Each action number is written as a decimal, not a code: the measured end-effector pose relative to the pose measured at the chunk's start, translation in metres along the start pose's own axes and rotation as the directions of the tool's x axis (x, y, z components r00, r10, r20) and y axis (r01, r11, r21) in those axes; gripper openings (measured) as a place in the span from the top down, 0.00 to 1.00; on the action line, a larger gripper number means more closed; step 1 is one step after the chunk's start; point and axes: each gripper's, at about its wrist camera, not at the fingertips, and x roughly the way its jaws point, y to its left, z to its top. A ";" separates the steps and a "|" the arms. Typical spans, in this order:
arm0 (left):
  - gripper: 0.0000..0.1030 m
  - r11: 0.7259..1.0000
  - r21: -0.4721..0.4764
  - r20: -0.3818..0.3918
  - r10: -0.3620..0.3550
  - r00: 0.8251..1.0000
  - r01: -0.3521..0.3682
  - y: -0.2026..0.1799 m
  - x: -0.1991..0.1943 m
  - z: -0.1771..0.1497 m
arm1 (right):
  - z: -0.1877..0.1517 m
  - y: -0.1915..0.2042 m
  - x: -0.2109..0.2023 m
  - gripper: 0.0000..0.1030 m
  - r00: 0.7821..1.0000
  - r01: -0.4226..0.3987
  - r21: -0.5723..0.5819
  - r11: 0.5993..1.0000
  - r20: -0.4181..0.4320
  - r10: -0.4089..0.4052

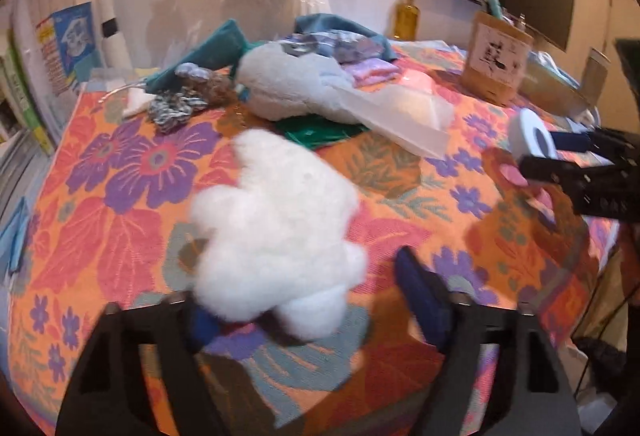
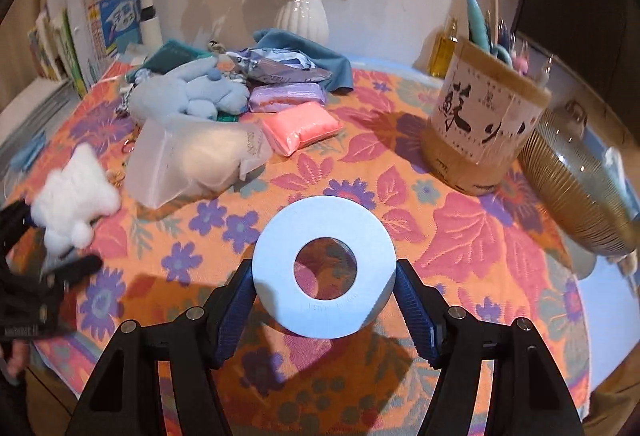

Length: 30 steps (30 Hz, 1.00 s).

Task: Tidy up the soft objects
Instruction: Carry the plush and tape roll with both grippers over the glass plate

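Observation:
A white cotton wad lies on the floral tablecloth between the tips of my left gripper, whose jaws stand wide apart; its left pad is partly hidden behind the fluff. The wad also shows in the right wrist view. My right gripper is shut on a pale blue foam ring and holds it above the cloth; the ring also shows in the left wrist view. A grey-blue plush toy, a pink pouch, a lilac pouch and folded cloths lie at the back.
A translucent bag of stuffing lies mid-left. A tan pen holder and a ribbed glass bowl stand at right. A white vase, an oil bottle and books line the back.

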 end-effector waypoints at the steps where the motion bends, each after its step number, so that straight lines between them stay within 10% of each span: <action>1: 0.49 1.000 -0.014 0.001 -0.006 1.000 0.006 0.002 -0.001 0.001 | -0.001 0.000 -0.003 0.35 1.000 0.001 0.000 1.000 0.007 -0.001; 5: 0.53 0.981 -0.133 0.035 -0.137 0.990 0.140 0.018 -0.011 0.004 | -0.001 -0.011 -0.016 0.35 0.998 0.019 0.054 0.998 0.054 -0.022; 14: 0.65 0.970 -0.112 0.144 -0.198 0.970 0.214 -0.002 -0.047 0.019 | -0.004 -0.046 -0.046 0.35 0.991 -0.043 0.201 0.979 0.135 0.016; 30: 0.65 0.978 -0.019 0.276 -0.192 0.942 0.206 -0.031 -0.108 0.062 | -0.018 -0.112 -0.086 0.35 0.953 -0.112 0.324 0.940 0.301 0.009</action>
